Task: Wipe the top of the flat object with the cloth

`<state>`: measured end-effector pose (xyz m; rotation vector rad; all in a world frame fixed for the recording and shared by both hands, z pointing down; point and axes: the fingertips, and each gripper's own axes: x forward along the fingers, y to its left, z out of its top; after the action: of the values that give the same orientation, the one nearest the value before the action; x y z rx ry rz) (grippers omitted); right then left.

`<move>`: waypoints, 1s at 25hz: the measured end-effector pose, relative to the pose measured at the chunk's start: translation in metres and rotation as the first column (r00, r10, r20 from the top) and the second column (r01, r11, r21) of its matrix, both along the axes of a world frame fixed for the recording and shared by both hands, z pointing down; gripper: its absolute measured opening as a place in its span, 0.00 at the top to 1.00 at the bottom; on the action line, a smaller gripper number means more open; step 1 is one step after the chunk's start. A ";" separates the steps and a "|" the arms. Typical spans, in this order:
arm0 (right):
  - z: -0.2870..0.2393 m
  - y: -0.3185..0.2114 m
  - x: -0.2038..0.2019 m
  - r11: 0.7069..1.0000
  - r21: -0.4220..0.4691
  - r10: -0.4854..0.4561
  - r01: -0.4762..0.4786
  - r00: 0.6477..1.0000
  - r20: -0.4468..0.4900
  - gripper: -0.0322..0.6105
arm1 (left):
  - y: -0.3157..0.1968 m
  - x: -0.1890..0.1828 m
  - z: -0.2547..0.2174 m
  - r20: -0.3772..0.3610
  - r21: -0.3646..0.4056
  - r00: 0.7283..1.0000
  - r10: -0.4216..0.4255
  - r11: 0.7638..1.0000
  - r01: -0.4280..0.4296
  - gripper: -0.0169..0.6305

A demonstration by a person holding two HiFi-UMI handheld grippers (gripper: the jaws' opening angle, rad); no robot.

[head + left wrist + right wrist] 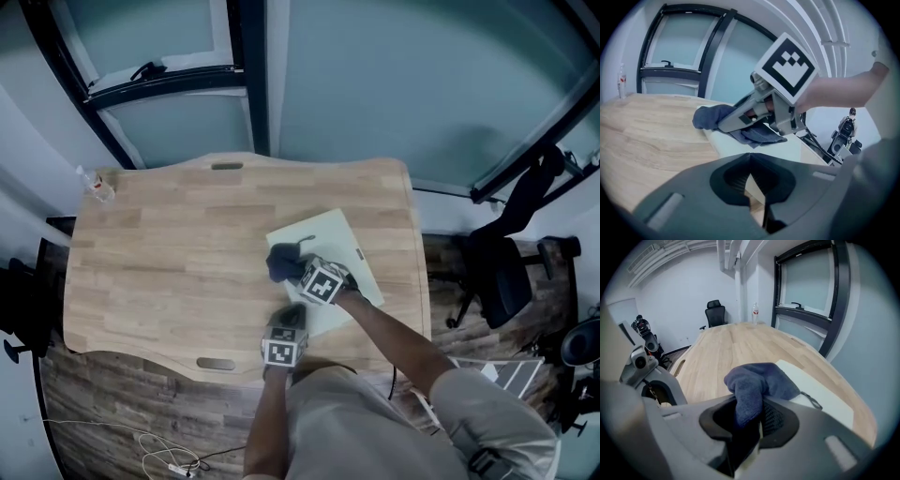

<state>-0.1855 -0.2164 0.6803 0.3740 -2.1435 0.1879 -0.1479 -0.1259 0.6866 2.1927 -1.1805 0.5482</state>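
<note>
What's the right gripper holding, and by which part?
The right gripper is shut on the dark blue cloth, pinching a bunched fold; the rest lies on the flat white board.

The worktop (159, 272) is being viewed steeply from overhead; the cloth (754, 385) is being shared, close-up, by both gripper views.

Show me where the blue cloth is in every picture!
Head view: blue cloth right of centre, on the white board.
Left gripper view: blue cloth in the middle, held by the right tongs.
Right gripper view: blue cloth at bottom centre, pinched in the right tongs.
Shared landmark: the white board beneath it, in all three views.
</note>
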 end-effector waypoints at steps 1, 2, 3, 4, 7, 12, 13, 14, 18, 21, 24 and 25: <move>0.000 -0.006 -0.003 1.000 0.001 0.007 -0.007 1.000 -0.001 0.79 | 0.000 0.000 -0.002 -0.004 0.001 1.000 0.005 1.000 -0.005 0.96; 0.001 -0.013 -0.005 1.000 0.002 0.015 -0.015 1.000 0.001 0.79 | -0.002 -0.001 -0.008 -0.001 0.013 1.000 0.008 1.000 -0.008 0.96; 0.002 -0.020 -0.008 1.000 0.005 0.024 -0.024 1.000 0.006 0.79 | -0.003 -0.001 -0.012 0.010 0.029 1.000 0.012 1.000 -0.012 0.96; 0.003 -0.026 -0.011 0.999 0.006 0.031 -0.031 0.999 0.012 0.79 | -0.004 -0.002 -0.013 0.027 0.041 1.000 0.016 0.999 -0.017 0.96; 0.005 -0.042 -0.019 0.999 0.003 0.045 -0.045 0.999 0.007 0.79 | -0.002 -0.003 -0.011 0.064 0.049 0.998 0.024 0.998 -0.027 0.96; 0.003 -0.069 -0.025 0.994 0.003 0.108 -0.108 0.994 0.015 0.79 | -0.001 0.000 -0.012 0.075 0.054 0.997 0.025 0.998 -0.029 0.96; 0.004 -0.074 -0.024 0.991 0.002 0.132 -0.132 0.991 0.019 0.79 | -0.001 0.000 -0.012 0.075 0.053 0.997 0.024 0.998 -0.028 0.96; 0.004 -0.080 -0.021 0.987 0.005 0.159 -0.159 0.987 0.021 0.79 | 0.000 0.000 -0.011 0.078 0.053 0.997 0.022 0.998 -0.026 0.96; 0.001 -0.103 0.009 0.956 0.071 0.283 -0.285 0.958 0.037 0.79 | 0.002 -0.002 -0.013 0.104 0.059 0.994 0.017 0.998 -0.023 0.96; 0.000 -0.105 0.041 0.927 0.101 0.359 -0.362 0.932 0.052 0.79 | 0.002 -0.001 -0.007 0.110 0.062 0.994 0.003 0.998 -0.010 0.96; -0.003 -0.101 0.065 0.902 0.134 0.402 -0.410 0.912 0.081 0.79 | 0.003 -0.001 -0.001 0.109 0.068 0.994 -0.018 0.998 0.010 0.96; -0.003 -0.098 0.072 0.893 0.132 0.421 -0.430 0.902 0.091 0.79 | 0.004 -0.002 0.000 0.110 0.064 0.994 -0.025 0.998 0.018 0.96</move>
<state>-0.1136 -0.3147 0.6769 0.9401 -2.1146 0.2910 -0.1495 -0.1222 0.6861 2.2241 -1.2944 0.6388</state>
